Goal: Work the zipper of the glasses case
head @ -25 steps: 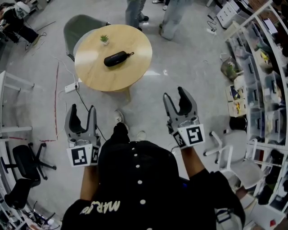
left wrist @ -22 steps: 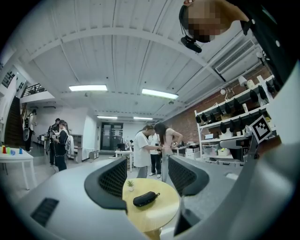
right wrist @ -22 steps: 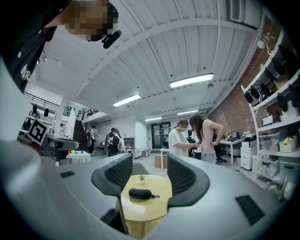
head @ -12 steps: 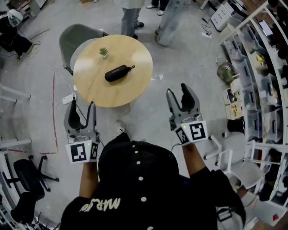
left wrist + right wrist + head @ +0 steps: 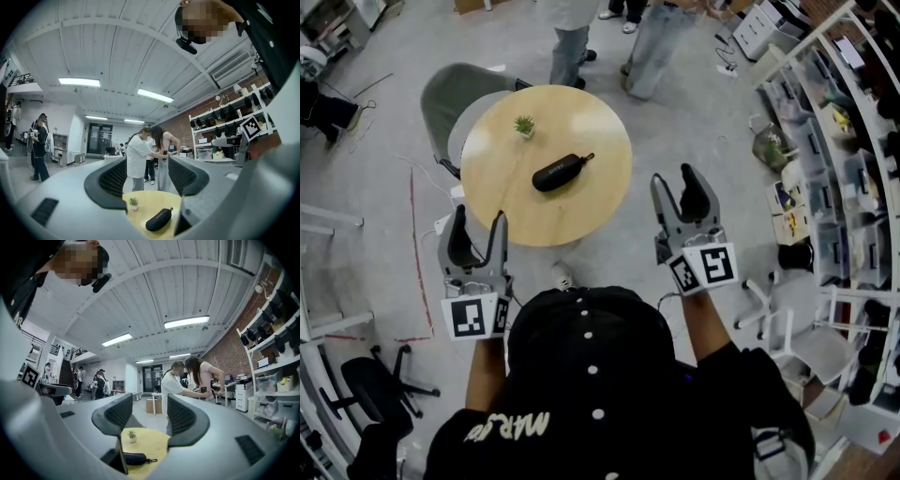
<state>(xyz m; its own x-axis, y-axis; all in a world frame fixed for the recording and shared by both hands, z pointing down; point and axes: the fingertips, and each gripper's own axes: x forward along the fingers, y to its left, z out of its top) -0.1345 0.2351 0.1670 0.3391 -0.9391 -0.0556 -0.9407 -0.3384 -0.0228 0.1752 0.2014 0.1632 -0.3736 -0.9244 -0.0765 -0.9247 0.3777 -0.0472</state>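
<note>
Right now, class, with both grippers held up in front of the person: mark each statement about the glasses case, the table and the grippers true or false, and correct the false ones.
1. The glasses case lies on the round wooden table. True.
2. The left gripper is shut on the case. False: its jaws stand apart and empty, away from the case.
3. A small potted plant stands on the table, apart from the case. True.
4. The right gripper has its jaws pressed together. False: they stand apart with nothing between them.
5. The case stands upright on one end. False: it lies flat on the tabletop.
</note>
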